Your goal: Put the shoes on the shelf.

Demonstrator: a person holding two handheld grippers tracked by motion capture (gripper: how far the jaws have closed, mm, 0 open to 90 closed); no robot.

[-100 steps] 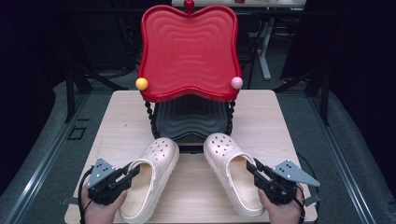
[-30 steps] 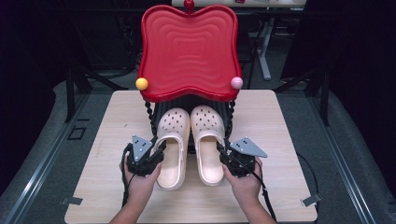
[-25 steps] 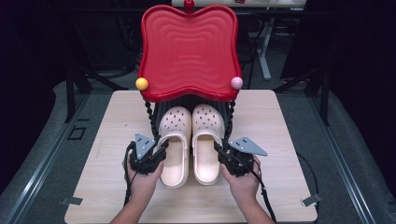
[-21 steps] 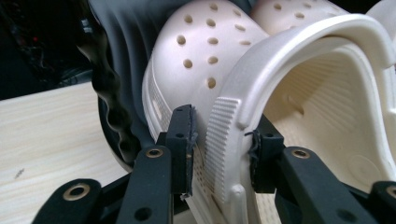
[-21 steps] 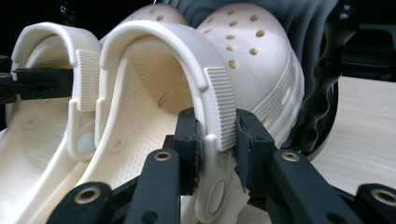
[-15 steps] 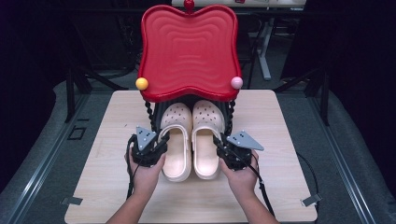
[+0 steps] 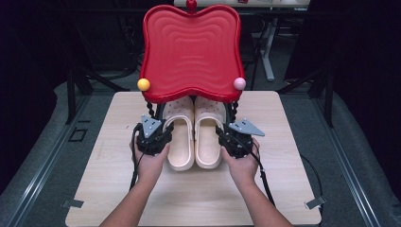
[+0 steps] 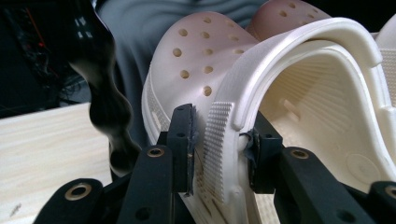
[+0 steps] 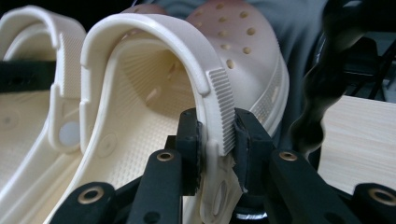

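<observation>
Two cream clogs lie side by side on the wooden table, toes under a red wavy shelf top (image 7: 191, 52). My left gripper (image 7: 161, 135) straddles the outer wall of the left clog (image 7: 182, 142) at the strap hinge. In the left gripper view the gripper (image 8: 219, 149) has this clog's (image 8: 201, 60) ribbed strap end between its pads; the jaws have just been opening slightly. My right gripper (image 7: 226, 137) holds the right clog (image 7: 208, 142) the same way. In the right gripper view the gripper (image 9: 217, 140) presses both pads on the strap end of the right clog (image 9: 243, 42).
The red top stands on black twisted posts (image 8: 105, 112) (image 9: 322, 107) close beside each gripper. A yellow ball (image 7: 143, 84) and a pink ball (image 7: 239, 83) sit at its front corners. Bare table (image 7: 293, 156) stretches to both sides and toward the person.
Both hands have pushed the clogs away from the person, so the toes now lie deeper under the red top. Earlier still, the clogs lay apart near the front edge.
</observation>
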